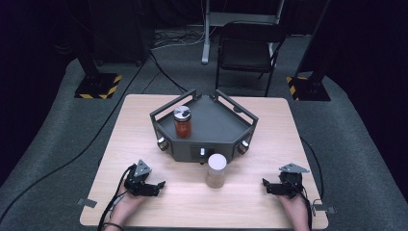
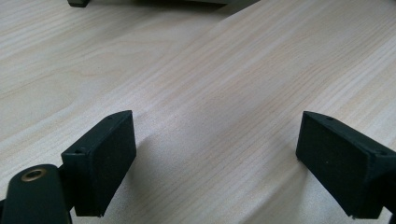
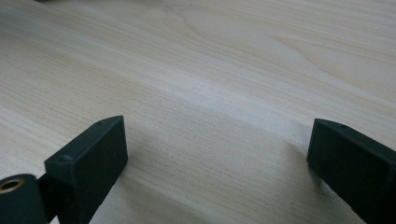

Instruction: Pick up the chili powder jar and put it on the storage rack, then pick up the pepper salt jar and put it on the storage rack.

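Both tongs rest wide open and empty on the surface (image 1: 144, 144), left tongs (image 1: 153, 188) lower left, right tongs (image 1: 272, 187) lower right, flanking the pale jar (image 1: 216, 170) at lower centre, seemingly ready to reach.

A pale, seemingly translucent lidded jar (image 1: 216, 170) stands upright on the table, between both claws.

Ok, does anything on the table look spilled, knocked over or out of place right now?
Nothing stands out. The red-filled jar stands upright in the dark tray, and the pale container stands upright on the table just in front of it. The left gripper and right gripper rest open on bare wood.
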Motion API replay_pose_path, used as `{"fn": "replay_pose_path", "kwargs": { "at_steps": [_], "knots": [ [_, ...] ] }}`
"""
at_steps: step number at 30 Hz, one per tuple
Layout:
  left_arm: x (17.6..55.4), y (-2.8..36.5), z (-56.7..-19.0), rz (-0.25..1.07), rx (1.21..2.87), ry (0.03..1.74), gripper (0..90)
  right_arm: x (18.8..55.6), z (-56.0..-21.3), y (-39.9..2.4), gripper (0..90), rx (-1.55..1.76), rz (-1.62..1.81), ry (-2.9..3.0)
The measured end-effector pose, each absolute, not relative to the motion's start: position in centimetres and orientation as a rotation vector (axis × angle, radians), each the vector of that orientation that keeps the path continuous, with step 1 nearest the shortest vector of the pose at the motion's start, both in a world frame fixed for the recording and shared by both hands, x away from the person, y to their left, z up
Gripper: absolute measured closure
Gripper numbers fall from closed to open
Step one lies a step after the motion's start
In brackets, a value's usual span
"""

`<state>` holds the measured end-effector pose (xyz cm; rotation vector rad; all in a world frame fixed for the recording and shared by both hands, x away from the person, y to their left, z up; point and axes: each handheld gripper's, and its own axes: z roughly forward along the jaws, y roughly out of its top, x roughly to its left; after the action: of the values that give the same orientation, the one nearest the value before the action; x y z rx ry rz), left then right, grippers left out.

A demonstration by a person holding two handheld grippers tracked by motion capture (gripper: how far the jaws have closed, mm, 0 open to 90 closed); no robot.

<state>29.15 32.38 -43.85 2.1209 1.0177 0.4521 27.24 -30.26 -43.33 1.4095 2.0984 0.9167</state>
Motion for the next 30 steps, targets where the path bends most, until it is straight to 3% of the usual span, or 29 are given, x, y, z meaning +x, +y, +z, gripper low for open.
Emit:
{"fn": "replay_pose_path", "kwargs": {
  "at_steps": [30],
  "knots": [
    [29.15, 32.38, -43.87, 0.451, 2.119, 1.018, 11.6, 26.82, -43.22, -30.92, 7.8, 1.389, 0.985, 2.104]
  ]
}}
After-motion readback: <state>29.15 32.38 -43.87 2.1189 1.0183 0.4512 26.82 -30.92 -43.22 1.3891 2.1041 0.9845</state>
